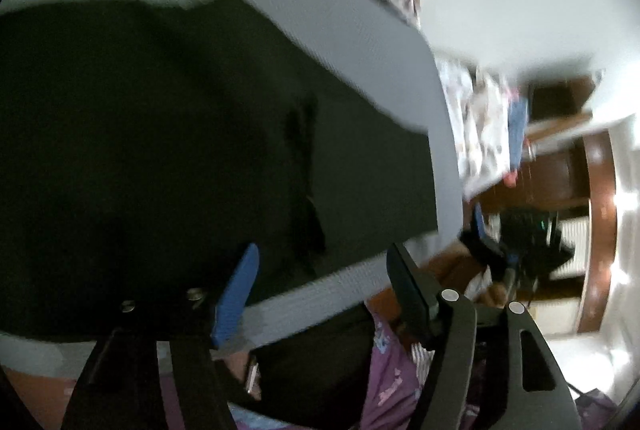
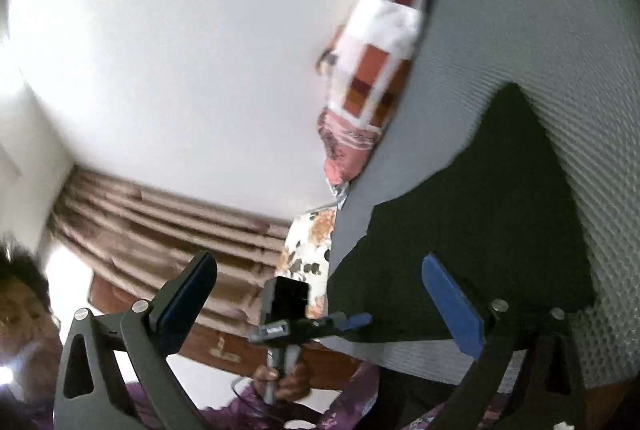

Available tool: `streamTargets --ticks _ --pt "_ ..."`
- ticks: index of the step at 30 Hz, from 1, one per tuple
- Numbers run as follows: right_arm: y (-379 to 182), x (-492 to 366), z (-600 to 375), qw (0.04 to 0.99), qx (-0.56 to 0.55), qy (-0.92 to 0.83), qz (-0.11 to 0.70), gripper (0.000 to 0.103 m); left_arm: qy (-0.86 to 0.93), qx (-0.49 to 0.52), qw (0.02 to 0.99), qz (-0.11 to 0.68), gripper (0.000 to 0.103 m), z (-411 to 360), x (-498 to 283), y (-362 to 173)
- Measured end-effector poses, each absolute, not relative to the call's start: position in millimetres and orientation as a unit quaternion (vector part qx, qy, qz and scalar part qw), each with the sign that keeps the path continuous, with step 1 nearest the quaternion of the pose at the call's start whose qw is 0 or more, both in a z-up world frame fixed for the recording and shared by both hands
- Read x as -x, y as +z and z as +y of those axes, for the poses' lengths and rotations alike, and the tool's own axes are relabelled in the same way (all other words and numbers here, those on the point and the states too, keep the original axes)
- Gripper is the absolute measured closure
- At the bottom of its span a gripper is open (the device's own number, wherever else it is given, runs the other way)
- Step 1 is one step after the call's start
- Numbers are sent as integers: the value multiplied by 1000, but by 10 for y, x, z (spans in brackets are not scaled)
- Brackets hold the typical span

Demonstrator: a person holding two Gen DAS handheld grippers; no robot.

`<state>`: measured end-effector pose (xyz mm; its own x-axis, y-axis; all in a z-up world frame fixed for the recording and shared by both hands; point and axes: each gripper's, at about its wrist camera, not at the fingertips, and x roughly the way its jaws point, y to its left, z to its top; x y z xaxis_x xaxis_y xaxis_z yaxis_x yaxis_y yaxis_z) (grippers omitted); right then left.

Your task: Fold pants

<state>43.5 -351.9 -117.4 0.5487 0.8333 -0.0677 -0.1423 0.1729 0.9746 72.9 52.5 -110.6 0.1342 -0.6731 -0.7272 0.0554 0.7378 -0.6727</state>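
Note:
The dark pants [image 1: 168, 134] lie spread flat on a grey textured surface [image 1: 352, 42] and fill most of the left wrist view. My left gripper [image 1: 324, 270] is open and empty, over the pants' near edge. In the right wrist view the pants [image 2: 472, 230] lie at the right on the same grey surface [image 2: 580, 50]. My right gripper [image 2: 320, 286] is open and empty, its blue pad [image 2: 452, 302] over the pants. The left gripper [image 2: 356, 320], held in a hand, shows between the right gripper's fingers, at the pants' edge. Both views are tilted and blurred.
A patchwork pillow [image 2: 380, 62] lies at the surface's edge by a white wall [image 2: 180, 50]. A floral cloth [image 2: 308, 250], brown curtains [image 2: 168, 222] and the person's face [image 2: 24, 310] are near. A wooden door [image 1: 600, 210] and dark equipment [image 1: 520, 238] stand at the right.

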Motion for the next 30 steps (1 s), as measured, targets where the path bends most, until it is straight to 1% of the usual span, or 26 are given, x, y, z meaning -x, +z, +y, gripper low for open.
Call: streamTargets --ticks 2,6,11,12,15,18,20,21,24,26,27,28,30 --pt "-996 -459 -3308 711 -503 361 334 0 -218 243 739 589 30 864 -725 -981" --pt "-789 -577 -2497 730 -399 395 389 0 -114 237 782 565 30 1737 -696 -858" --pt "-793 -782 -1476 713 -313 446 442 0 -1 198 800 567 29 2722 -632 -923" --pt "-810 -809 -1337 708 -305 451 450 0 2 203 796 571 29 2867 -614 -975" --pt "-864 -869 -884 691 -279 467 476 0 -23 260 778 571 29 3231 -584 -1196" --pt "-906 -840 -557 683 -249 476 495 0 -70 285 768 569 29 3289 -630 -1386" --pt "-924 -808 -409 679 -231 479 505 0 -112 276 753 587 28 3195 -730 -1484" --pt "-938 -801 -347 676 -226 480 510 0 -121 253 771 572 24 3144 -755 -1434" --pt "-1001 -800 -305 672 -225 473 524 0 -173 234 756 586 23 2967 -887 -1478" --pt "-1057 -813 -320 670 -231 465 531 0 -202 244 749 582 22 2861 -940 -1497" --pt "-1086 -834 -332 668 -237 460 534 0 -203 233 762 569 22 2814 -959 -1469" --pt "-1110 -856 -343 667 -245 455 537 0 -205 228 764 568 24 2782 -983 -1477" --pt "-1157 -900 -382 662 -265 446 541 0 -195 225 775 558 36 2766 -1024 -1481"
